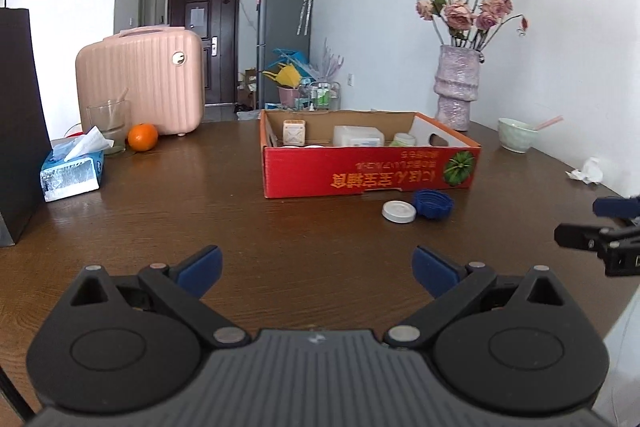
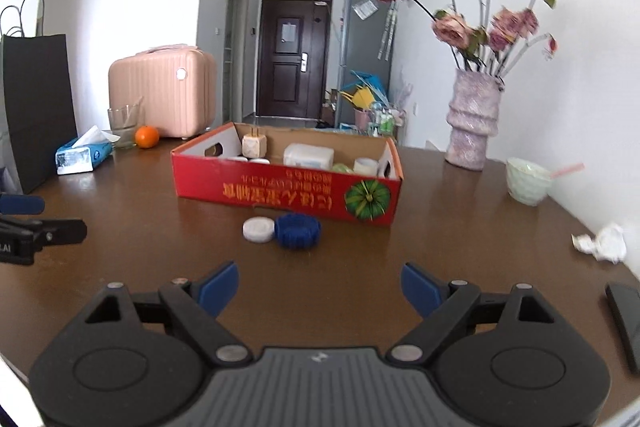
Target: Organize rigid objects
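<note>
A red cardboard box [image 1: 368, 175] [image 2: 280, 193] stands in the middle of the brown table, holding a plug cube [image 1: 294, 133] [image 2: 252, 146], a white plastic container [image 1: 358, 137] [image 2: 308, 155] and small jars. In front of it lie a white lid [image 1: 399, 211] [image 2: 259, 229] and a blue ribbed cap [image 1: 433, 203] [image 2: 298, 230], side by side. My left gripper [image 1: 318, 269] is open and empty, well short of the box. My right gripper [image 2: 320, 285] is open and empty, a short way before the two caps.
On the left stand a black paper bag [image 2: 38, 107], a tissue pack [image 1: 72, 171], a glass [image 1: 109, 121], an orange [image 1: 143, 137] and a pink case [image 1: 144, 79]. To the right are a vase of flowers [image 1: 458, 87], a pale bowl [image 2: 526, 181], crumpled paper [image 2: 602, 242] and a dark flat object [image 2: 624, 319].
</note>
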Motion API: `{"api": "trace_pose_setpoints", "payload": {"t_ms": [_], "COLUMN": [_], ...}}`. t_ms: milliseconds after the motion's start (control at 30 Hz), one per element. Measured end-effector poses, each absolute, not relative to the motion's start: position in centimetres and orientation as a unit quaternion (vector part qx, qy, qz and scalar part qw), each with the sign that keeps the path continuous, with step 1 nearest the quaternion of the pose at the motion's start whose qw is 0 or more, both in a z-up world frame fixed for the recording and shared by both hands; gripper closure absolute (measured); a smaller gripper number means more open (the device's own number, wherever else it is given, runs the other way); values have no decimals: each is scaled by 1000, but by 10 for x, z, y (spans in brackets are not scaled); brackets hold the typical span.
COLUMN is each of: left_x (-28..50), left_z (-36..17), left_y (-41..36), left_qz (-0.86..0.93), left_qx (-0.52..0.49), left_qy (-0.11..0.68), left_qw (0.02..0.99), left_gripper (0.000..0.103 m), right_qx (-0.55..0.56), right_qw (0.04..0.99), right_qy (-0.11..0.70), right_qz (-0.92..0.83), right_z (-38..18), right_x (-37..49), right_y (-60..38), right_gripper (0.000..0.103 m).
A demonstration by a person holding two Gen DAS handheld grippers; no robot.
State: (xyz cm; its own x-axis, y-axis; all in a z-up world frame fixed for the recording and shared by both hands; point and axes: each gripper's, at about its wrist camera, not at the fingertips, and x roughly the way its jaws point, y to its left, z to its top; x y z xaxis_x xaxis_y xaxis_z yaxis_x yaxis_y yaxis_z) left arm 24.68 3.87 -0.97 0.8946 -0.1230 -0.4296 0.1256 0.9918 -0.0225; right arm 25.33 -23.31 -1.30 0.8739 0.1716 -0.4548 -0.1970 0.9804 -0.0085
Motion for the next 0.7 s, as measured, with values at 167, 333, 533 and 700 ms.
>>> {"api": "trace_pose_setpoints", "payload": {"t_ms": [167, 333, 533, 700], "left_x": [237, 237, 253, 278], "left_z": [-7, -9, -17, -29], "left_y": [34, 36, 34, 26], "left_qz": [-70, -67, -67, -74], "left_qx": [3, -10, -9, -6], "left_qy": [217, 223, 234, 255], "left_qw": [974, 973, 970, 964], "left_gripper": [0, 0, 0, 0], "right_qx": [-23, -23, -10, -10], "right_qw": [967, 967, 963, 962], "right_qy": [239, 236, 252, 257], "right_qz": [88, 93, 91, 96], "right_z": [-16, -15, -23, -29], "right_x": [239, 236, 258, 276], "right_y": [-235, -234, -231, -226], "right_gripper": [15, 14, 14, 14]}}
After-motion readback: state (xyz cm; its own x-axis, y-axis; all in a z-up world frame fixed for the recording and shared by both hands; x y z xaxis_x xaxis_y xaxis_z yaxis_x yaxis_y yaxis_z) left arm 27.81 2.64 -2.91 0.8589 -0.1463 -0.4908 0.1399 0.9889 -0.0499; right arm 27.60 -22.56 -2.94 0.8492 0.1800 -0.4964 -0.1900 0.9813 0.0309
